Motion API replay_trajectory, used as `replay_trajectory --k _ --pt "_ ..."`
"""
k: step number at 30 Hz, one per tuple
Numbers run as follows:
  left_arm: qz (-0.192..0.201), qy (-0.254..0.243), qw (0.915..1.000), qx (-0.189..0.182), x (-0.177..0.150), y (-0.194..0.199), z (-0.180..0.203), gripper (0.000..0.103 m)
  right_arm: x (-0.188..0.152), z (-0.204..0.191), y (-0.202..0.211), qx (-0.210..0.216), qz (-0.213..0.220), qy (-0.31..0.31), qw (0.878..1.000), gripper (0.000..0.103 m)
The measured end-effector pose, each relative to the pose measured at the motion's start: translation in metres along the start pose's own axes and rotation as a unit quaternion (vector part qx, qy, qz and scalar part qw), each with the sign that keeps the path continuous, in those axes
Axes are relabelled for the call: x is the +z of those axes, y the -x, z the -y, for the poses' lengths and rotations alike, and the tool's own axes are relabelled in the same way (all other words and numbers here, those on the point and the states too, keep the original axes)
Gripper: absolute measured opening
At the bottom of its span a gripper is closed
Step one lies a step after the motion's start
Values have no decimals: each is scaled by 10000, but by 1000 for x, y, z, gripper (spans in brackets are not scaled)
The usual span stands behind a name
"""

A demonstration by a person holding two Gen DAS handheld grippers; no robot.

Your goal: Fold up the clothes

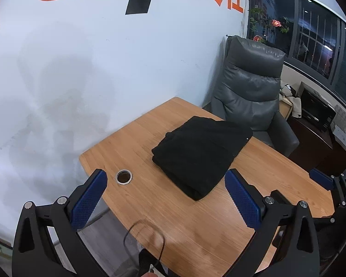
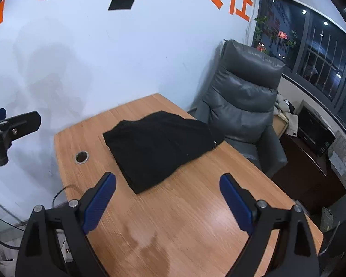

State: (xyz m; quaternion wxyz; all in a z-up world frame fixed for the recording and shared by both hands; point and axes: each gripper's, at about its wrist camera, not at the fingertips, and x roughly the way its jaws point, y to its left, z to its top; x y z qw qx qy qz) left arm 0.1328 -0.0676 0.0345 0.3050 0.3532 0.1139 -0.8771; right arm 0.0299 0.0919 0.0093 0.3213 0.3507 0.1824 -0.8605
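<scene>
Left wrist: 1 folded black garment (image 1: 200, 152), 1 table (image 1: 196, 226)

Left claw (image 1: 166, 182) hangs wide open above the near end of the bench (image 1: 196, 219), blue pads (image 1: 90, 198) spread, gripping nothing. Beyond the claw, the black garment (image 1: 200, 154) sits folded in a thick bundle on the bench. Left of the garment, a metal-ringed cable hole (image 1: 124, 176) in the benchtop. Behind the garment, a grey chair (image 1: 249, 92) at the far edge. Right of the garment, the right claw (image 1: 323, 180) pokes in, one blue pad showing.
</scene>
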Motion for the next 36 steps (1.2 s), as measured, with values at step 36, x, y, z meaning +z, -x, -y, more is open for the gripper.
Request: replay_trajectory --k 36 --pt "25 -12 9998 189 -13 4 24 103 -9 -9 5 -164 -249 213 9993 94"
